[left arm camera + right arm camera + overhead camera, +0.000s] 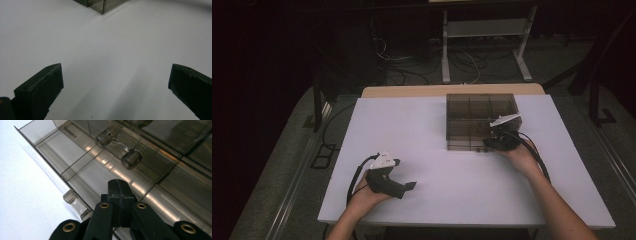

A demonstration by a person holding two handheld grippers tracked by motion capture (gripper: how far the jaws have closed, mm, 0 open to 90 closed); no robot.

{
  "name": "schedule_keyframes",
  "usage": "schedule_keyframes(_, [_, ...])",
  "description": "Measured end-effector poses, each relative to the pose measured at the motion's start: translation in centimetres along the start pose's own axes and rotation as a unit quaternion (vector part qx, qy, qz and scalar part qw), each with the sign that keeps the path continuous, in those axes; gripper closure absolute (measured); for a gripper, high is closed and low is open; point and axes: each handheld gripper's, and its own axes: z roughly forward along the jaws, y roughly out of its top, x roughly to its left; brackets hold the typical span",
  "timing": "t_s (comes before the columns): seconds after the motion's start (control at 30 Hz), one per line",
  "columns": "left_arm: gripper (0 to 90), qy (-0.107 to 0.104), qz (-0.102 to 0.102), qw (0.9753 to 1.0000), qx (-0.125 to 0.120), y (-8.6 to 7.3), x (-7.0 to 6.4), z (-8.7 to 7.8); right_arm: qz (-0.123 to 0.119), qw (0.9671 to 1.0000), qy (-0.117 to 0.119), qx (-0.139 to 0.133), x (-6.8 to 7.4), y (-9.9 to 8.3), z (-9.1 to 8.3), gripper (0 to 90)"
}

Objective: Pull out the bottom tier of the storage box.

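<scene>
I am looking at one smoky, translucent plastic compartment box sitting on the white counter, on its far right part. The box is nearly square, so I cannot make out a clear long axis; its sides are running square with the counter edges, and its front wall, carrying two small clear latch tabs, is facing me. In the high view I am counting a grid of compartments, three across, under a closed lid.

My right gripper is resting at that front wall near the right corner. In the right gripper view its fingers are pressed together with no gap, their tips lying over the box's top edge beside one latch tab; I am seeing nothing between them.

My left gripper is lying low on the counter's near left part, well apart from the box, pointing rightward. Its fingers are spread wide over bare counter.
</scene>
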Motion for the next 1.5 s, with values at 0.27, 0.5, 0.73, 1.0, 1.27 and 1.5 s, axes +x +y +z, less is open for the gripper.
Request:
schedule_keyframes(0.27, [0.0, -0.006, -0.003, 1.0, 0.004, 0.0, 0.1, 0.1, -0.004, 0.9999, 0.003, 0.009, 0.3, -0.2, -0.2, 89.6])
schedule_keyframes(0.5, [0.0, -0.008, -0.003, 1.0, 0.005, 0.0, 0.0, 0.1, -0.01, 0.9998, 0.006, 0.014, 0.5, -0.3, -0.4, 89.6])
schedule_keyframes(0.73, [0.0, -0.008, -0.003, 0.9999, 0.005, 0.0, 0.0, 0.0, -0.016, 0.9996, 0.011, 0.02, 0.8, -0.5, -0.6, 89.7])
schedule_keyframes(1.0, [0.0, -0.008, -0.001, 0.9999, 0.006, 0.0, 0.0, 0.0, -0.02, 0.9993, 0.016, 0.025, 0.9, -0.5, -0.7, 89.7])
schedule_keyframes(1.27, [0.0, -0.006, -0.002, 1.0, 0.005, 0.0, 0.0, -0.1, -0.024, 0.999, 0.022, 0.032, 1.0, -0.6, -0.8, 89.7])
schedule_keyframes(1.5, [0.0, -0.005, -0.003, 1.0, 0.003, 0.0, 0.0, -0.1, -0.027, 0.9986, 0.026, 0.036, 1.2, -0.7, -1.0, 89.8])
